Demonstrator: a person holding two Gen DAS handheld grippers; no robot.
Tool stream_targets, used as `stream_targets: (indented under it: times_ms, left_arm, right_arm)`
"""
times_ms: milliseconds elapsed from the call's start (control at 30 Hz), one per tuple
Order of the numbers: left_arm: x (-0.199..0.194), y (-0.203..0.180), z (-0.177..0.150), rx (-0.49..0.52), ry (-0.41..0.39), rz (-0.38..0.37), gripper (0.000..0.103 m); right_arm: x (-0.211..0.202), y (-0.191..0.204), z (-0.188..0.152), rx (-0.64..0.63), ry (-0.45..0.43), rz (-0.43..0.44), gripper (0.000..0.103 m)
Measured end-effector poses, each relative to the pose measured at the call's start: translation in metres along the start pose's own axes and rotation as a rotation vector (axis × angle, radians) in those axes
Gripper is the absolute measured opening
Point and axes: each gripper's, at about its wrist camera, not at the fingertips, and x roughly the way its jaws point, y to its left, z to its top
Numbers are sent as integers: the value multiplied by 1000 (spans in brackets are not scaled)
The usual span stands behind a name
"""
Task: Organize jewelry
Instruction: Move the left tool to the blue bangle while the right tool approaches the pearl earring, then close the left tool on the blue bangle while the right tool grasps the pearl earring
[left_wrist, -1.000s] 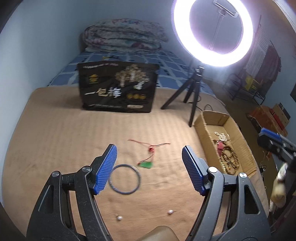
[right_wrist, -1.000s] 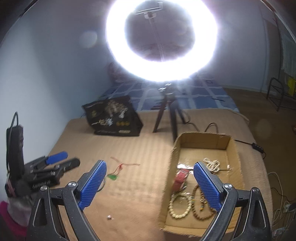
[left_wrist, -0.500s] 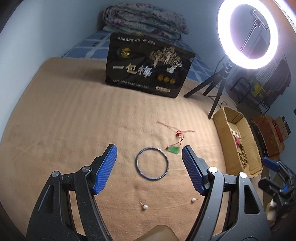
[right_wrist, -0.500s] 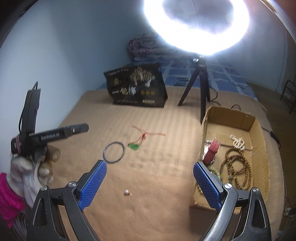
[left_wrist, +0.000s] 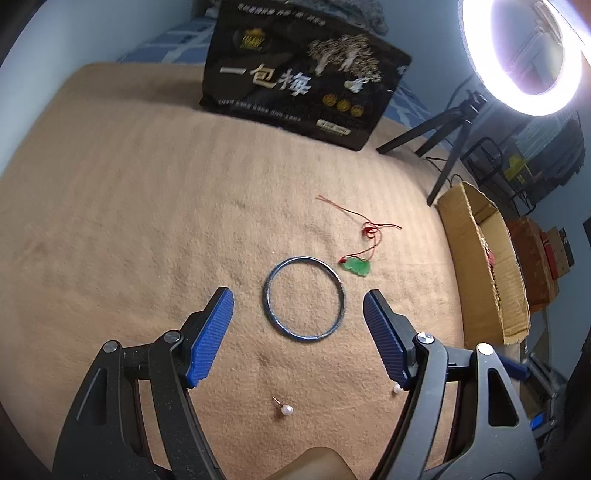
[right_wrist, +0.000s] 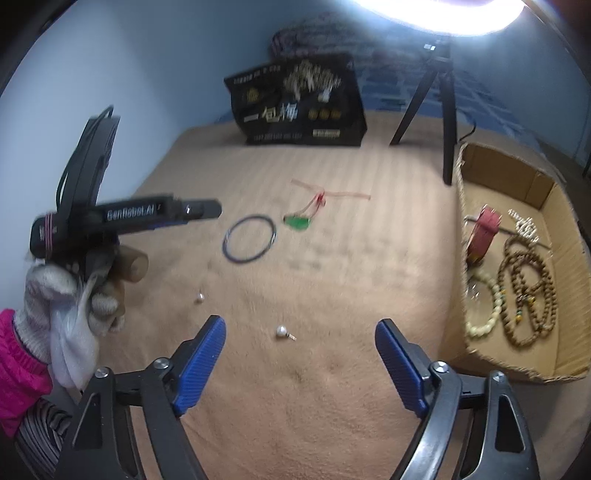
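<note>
A dark blue bangle lies flat on the tan blanket, between and just beyond my open left gripper's blue pads. It also shows in the right wrist view. A green pendant on a red cord lies just past it. Two pearl studs lie nearer. My right gripper is open and empty above the blanket, a pearl stud just ahead. The cardboard box at right holds bead necklaces and a red item.
A black printed bag stands at the back. A ring light on a tripod stands right of it, beside the box. The gloved hand holding the left gripper shows in the right wrist view.
My left gripper has moved forward and down toward the bangle, which now sits centred between its pads. My right gripper has swung left and lower, away from the box, toward the loose pearl studs.
</note>
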Motion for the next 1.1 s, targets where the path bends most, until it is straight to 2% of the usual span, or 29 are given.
stream_targets:
  times_ms: [200, 633, 700, 767, 900, 1100]
  left_arm:
    - [16, 9, 8, -61, 26, -19, 75]
    - [50, 5, 11, -39, 84, -3, 75]
    - [54, 2, 11, -26, 91, 3, 76]
    - [55, -3, 10, -11, 86, 2, 82]
    - [59, -16, 6, 35, 92, 11, 82]
    - [67, -38, -4, 159, 87, 98, 83]
  right_arm:
    - [10, -2, -1, 17, 30, 23, 80]
    - [34, -3, -1, 3, 85, 25, 73]
    - [36, -4, -1, 0, 91, 24, 71]
    - [38, -4, -1, -4, 94, 22, 71]
    - [41, -4, -1, -6, 99, 22, 71]
    - [47, -1, -3, -26, 108, 18, 70]
